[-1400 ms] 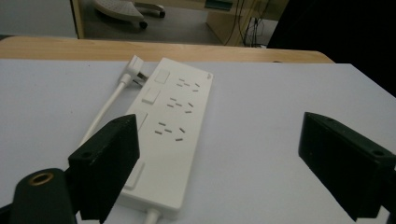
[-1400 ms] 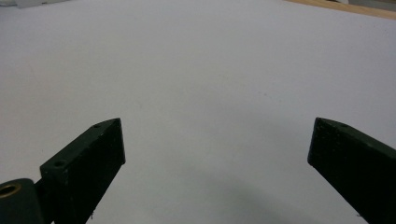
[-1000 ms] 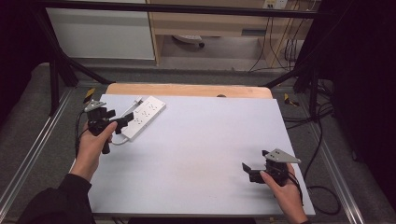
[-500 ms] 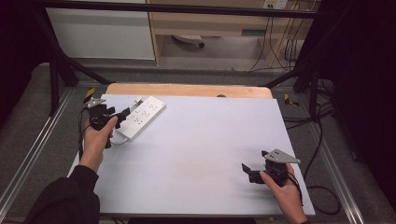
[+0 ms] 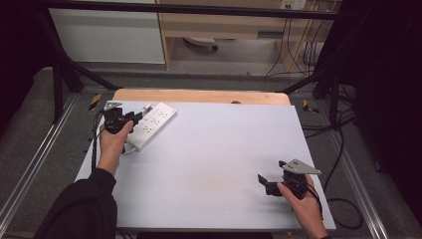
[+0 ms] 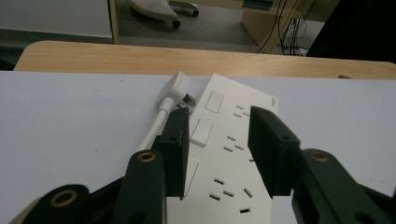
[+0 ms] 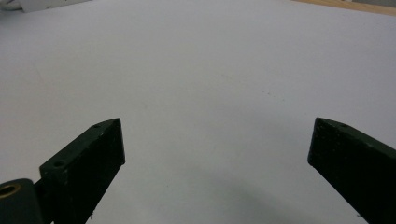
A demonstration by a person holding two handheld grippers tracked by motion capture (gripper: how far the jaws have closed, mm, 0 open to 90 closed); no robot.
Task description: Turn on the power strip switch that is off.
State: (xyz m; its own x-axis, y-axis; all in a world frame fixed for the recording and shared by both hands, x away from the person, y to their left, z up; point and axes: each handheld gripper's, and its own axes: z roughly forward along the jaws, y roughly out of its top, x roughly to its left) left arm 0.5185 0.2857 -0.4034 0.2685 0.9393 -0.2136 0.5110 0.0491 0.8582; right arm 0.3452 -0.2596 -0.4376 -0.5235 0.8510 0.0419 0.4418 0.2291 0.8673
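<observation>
A white power strip (image 5: 152,125) lies at an angle near the table's far left corner. In the left gripper view the power strip (image 6: 233,140) runs away between the two black jaws, its white plug (image 6: 173,87) and cable (image 6: 153,128) lying just to its left. My left gripper (image 5: 133,117) is open over the strip's near end; in its own view the left gripper (image 6: 218,140) has its jaws apart above the sockets, and I cannot tell if they touch. My right gripper (image 5: 262,181) rests open near the front right, and the right gripper (image 7: 215,149) has nothing between its jaws.
The white table top (image 5: 214,149) has a wooden strip (image 5: 199,95) along its far edge. Beyond it are a white cabinet (image 5: 104,30), a wooden shelf unit (image 5: 239,25) and hanging cables (image 5: 298,50). Black frame legs (image 5: 59,79) stand at both sides.
My left gripper has moved away from the person and a little to the right, closing in over the power strip's near end. The right gripper has stayed where it was.
</observation>
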